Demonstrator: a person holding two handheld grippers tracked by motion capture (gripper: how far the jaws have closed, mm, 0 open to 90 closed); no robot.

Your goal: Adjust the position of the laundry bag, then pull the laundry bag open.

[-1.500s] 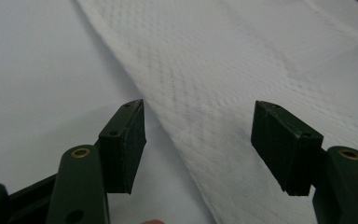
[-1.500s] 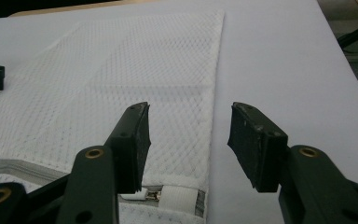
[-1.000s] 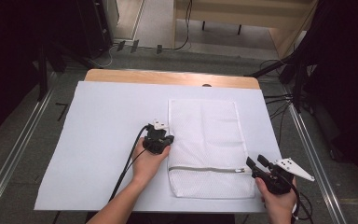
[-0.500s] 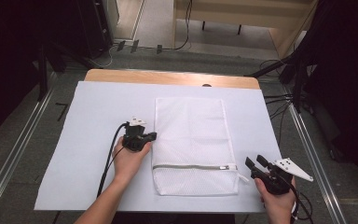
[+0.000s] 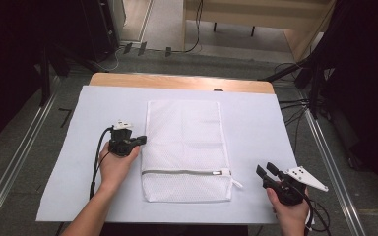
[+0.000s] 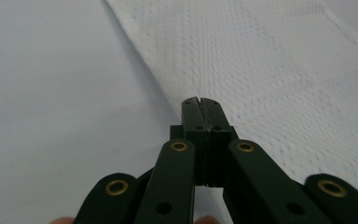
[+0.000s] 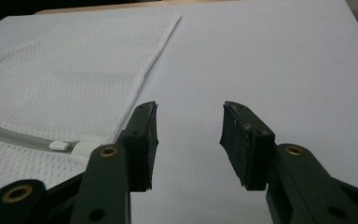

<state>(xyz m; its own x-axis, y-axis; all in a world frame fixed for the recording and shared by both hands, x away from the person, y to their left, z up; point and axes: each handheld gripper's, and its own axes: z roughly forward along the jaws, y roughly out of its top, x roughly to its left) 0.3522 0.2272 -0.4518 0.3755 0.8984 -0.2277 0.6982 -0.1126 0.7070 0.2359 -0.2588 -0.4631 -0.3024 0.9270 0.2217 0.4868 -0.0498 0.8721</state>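
My right gripper (image 5: 267, 171) sits nearest me, at the near right of the white sheet (image 5: 69, 162), its jaws apart with nothing but bare sheet between them; they have just been closing a little and stand at a middling gap. In the right gripper view the zipper pull (image 7: 59, 145) lies just left of my left jaw, close but untouched.

A little farther up, on the other side, my left gripper (image 5: 141, 139) rests at the left edge of the mesh laundry bag (image 5: 184, 132), its jaws pressed together. In the left gripper view the tips meet right over the bag's hem; I cannot tell whether any mesh is pinched between them or whether they merely lie on it.

The bag lies flat in the middle of the sheet, long side running away from me, the zipper (image 5: 182, 172) across its near end, and the wooden table edge (image 5: 177, 81) beyond its far end.

The risks, as I judge them: if the left jaws hold only a thread of hem, a tug would slip free or drag the bag askew. And if my right jaws narrow further before reaching the pull, they could shove it sideways or snag the mesh instead.
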